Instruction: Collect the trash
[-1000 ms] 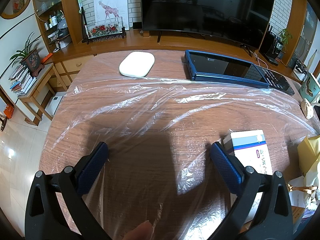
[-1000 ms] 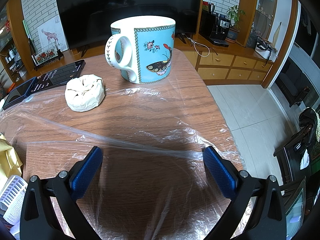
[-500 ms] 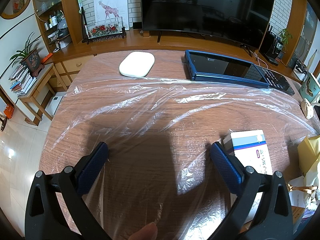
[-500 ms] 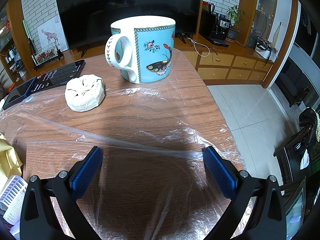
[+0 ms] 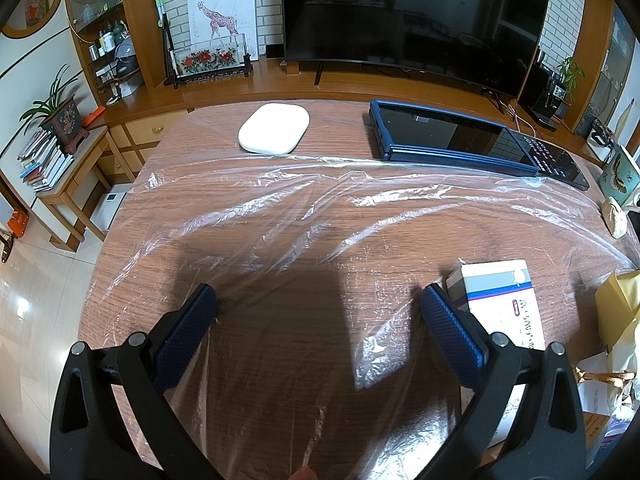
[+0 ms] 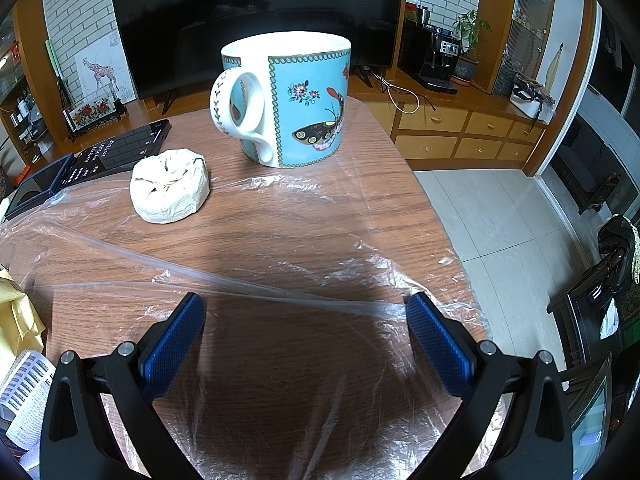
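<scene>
A clear plastic bag (image 5: 304,216) lies spread flat over the wooden table; it also shows in the right wrist view (image 6: 304,280). My left gripper (image 5: 318,320) is open and empty just above the bag. A white and purple carton (image 5: 500,292) lies beside its right finger. Yellow paper (image 5: 616,304) sits at the right edge. My right gripper (image 6: 306,332) is open and empty over the bag's right end. A crumpled white tissue wad (image 6: 170,186) lies ahead to its left; it also shows small in the left wrist view (image 5: 614,216). Yellow paper (image 6: 16,320) and a printed box (image 6: 28,396) sit at its left.
A blue butterfly mug (image 6: 288,98) stands beyond the tissue. A dark blue keyboard (image 5: 472,140) and a white oval pad (image 5: 274,128) lie at the table's far side. A TV (image 5: 408,16) stands behind. The table edge (image 6: 448,240) drops to tiled floor at right.
</scene>
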